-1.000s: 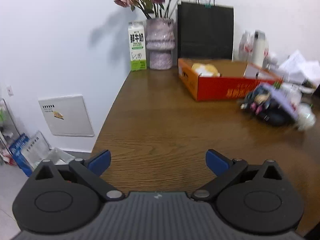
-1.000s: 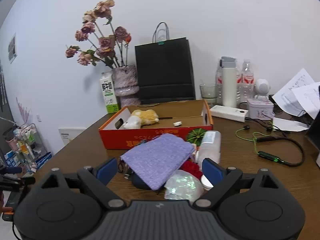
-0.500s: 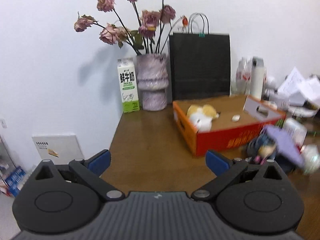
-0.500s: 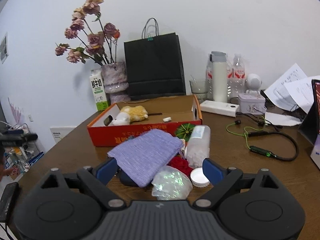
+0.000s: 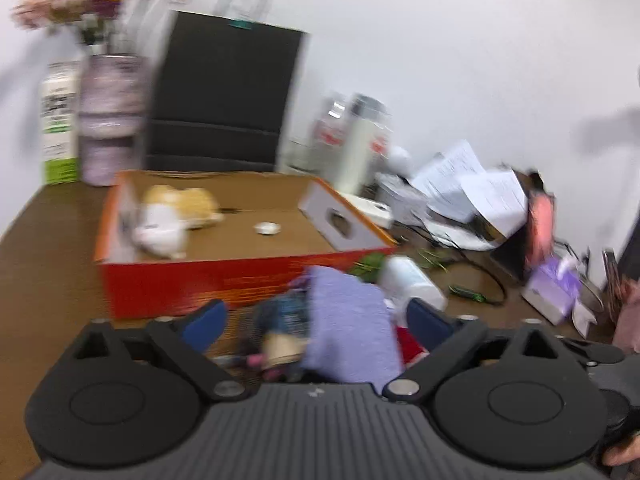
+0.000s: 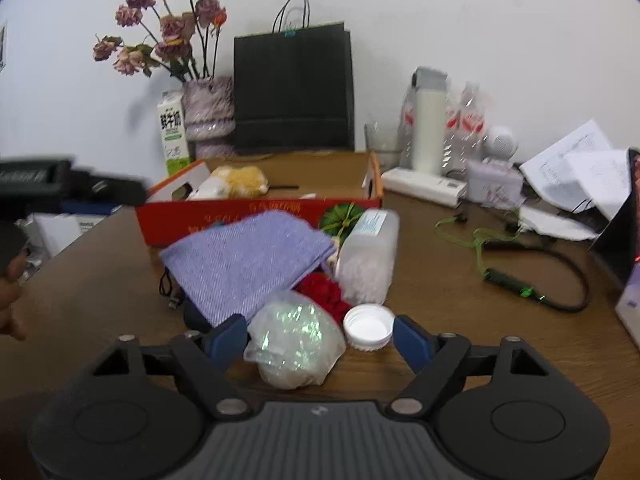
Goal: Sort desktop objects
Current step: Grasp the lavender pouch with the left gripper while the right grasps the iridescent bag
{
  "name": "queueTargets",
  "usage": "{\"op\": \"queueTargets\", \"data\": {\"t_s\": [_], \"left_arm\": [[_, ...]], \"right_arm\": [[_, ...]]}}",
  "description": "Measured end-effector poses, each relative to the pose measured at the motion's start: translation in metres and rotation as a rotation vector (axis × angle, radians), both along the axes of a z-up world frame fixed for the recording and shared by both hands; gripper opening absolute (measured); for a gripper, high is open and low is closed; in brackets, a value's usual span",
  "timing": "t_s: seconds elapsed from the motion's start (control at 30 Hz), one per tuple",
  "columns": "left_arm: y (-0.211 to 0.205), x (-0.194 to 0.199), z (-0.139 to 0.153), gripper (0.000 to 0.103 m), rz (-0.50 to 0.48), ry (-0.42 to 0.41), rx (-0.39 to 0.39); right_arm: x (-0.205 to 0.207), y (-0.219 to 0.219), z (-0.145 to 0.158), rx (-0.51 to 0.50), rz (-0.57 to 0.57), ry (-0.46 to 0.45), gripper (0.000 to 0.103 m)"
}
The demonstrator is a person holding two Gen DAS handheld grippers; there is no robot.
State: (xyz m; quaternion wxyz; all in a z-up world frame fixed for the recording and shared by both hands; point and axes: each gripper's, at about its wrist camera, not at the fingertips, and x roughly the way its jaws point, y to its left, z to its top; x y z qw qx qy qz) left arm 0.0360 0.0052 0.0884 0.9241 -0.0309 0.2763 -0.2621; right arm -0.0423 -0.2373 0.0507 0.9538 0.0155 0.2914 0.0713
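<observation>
Both jaws stand wide and empty. The right gripper (image 6: 318, 336) is nearer: a crinkly plastic bag (image 6: 296, 344) lies between its jaws, at the pile's near edge on the surface (image 6: 460, 300), before the orange box (image 6: 256, 216).

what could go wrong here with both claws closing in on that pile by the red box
1. The right claw is open around the crinkly plastic bag, with the loose white cap also between its fingers; closing may catch or knock the cap.
2. The uncapped jar lies on its side; a nudge might spill its white contents.
3. The left claw, open and motion-blurred, nears the same purple cloth; the claws may collide.
</observation>
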Motion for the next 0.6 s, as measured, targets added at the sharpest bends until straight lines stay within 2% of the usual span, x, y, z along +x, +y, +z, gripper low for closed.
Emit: {"op": "queueTargets", "data": {"t_s": [0.03,0.07,0.1,0.17,0.2,0.23,0.27,0.3,0.33,0.4,0.47,0.6], "left_arm": [[-0.013,0.004,-0.002,0.067,-0.005,0.0,0.044],[-0.029,0.009,-0.005,0.059,-0.007,0.002,0.093],[-0.039,0.015,-0.007,0.057,-0.012,-0.005,0.124],[-0.059,0.033,-0.009,0.055,-0.052,-0.009,0.162],[-0.067,0.044,-0.01,0.052,-0.069,0.01,0.182],[-0.073,0.053,-0.012,0.045,-0.068,0.036,0.2],[-0.08,0.065,-0.015,0.04,-0.059,0.074,0.222],[-0.082,0.074,-0.019,0.039,-0.05,0.114,0.23],[-0.082,0.08,-0.023,0.037,-0.042,0.148,0.223],[-0.081,0.083,-0.028,0.022,-0.023,0.186,0.19],[-0.078,0.078,-0.026,0.004,-0.029,0.182,0.156],[-0.072,0.051,-0.008,0.001,-0.032,0.112,0.078]], "right_arm": [[0.003,0.0,-0.004,0.008,0.012,0.012,0.074],[0.007,0.001,-0.008,0.014,0.024,0.026,0.072],[0.01,0.002,-0.012,0.018,0.035,0.035,0.071],[0.018,0.006,-0.02,0.03,0.059,0.053,0.062],[0.021,0.007,-0.023,0.037,0.068,0.062,0.059],[0.025,0.009,-0.027,0.044,0.077,0.074,0.054],[0.027,0.01,-0.028,0.048,0.077,0.076,0.052],[0.028,0.01,-0.029,0.051,0.076,0.074,0.051],[0.028,0.01,-0.029,0.054,0.076,0.07,0.048],[0.024,0.008,-0.028,0.061,0.072,0.052,0.045],[0.019,0.005,-0.028,0.07,0.067,0.037,0.043],[0.01,-0.002,-0.023,0.081,0.06,0.027,0.043]]}}
